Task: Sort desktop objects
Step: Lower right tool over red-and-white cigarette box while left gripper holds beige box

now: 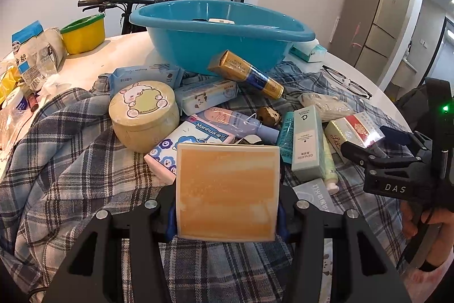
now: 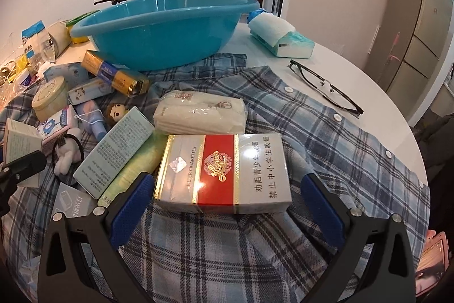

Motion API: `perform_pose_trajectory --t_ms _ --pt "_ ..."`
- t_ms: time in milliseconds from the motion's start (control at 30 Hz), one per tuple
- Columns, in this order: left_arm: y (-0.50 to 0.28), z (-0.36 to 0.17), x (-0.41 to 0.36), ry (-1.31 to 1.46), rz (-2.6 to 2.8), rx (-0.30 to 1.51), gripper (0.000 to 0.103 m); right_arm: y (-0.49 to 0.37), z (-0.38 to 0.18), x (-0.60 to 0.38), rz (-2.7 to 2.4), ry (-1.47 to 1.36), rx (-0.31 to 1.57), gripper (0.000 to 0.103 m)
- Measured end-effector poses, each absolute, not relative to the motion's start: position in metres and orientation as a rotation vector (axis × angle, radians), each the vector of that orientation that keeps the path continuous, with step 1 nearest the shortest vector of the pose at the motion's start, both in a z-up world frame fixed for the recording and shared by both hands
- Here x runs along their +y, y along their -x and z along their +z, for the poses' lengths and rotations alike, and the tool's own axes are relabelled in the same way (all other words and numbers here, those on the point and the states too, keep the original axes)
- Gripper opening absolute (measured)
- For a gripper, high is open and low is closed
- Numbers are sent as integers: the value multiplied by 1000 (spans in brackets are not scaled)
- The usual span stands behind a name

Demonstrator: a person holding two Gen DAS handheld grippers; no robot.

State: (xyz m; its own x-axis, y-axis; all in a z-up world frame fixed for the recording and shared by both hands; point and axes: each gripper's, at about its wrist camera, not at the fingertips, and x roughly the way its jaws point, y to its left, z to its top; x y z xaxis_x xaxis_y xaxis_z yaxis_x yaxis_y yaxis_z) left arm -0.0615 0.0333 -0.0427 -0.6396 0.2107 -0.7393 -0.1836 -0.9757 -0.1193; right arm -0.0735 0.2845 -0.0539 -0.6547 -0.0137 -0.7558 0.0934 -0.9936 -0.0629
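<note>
My left claw (image 1: 227, 213) pinches a flat square orange-faced box with a cream border (image 1: 227, 192), held above the blue plaid shirt (image 1: 71, 161) on the white round table (image 2: 354, 75). My right claw (image 2: 224, 206) is spread wide around a silver-and-red cigarette pack (image 2: 224, 172) printed "FILTER CIGARETTES", seemingly not touching it. Nearby lie a pale green "GENLESE" carton (image 1: 308, 144) and a pink "Manhua" tissue pack (image 1: 184, 144).
</note>
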Motion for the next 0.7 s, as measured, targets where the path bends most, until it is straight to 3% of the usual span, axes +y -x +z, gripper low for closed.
perform_pose_trajectory --t_ms 533,567,700 --pt "61 -41 34 1204 2663 -46 54 85 -67 291 -2775 -1341 50 102" --pt "61 -40 34 1204 2662 -45 54 85 -67 290 -2772 -1337 56 91" --pt "61 -40 34 1205 2664 -46 54 81 -63 288 -2793 -1299 71 89"
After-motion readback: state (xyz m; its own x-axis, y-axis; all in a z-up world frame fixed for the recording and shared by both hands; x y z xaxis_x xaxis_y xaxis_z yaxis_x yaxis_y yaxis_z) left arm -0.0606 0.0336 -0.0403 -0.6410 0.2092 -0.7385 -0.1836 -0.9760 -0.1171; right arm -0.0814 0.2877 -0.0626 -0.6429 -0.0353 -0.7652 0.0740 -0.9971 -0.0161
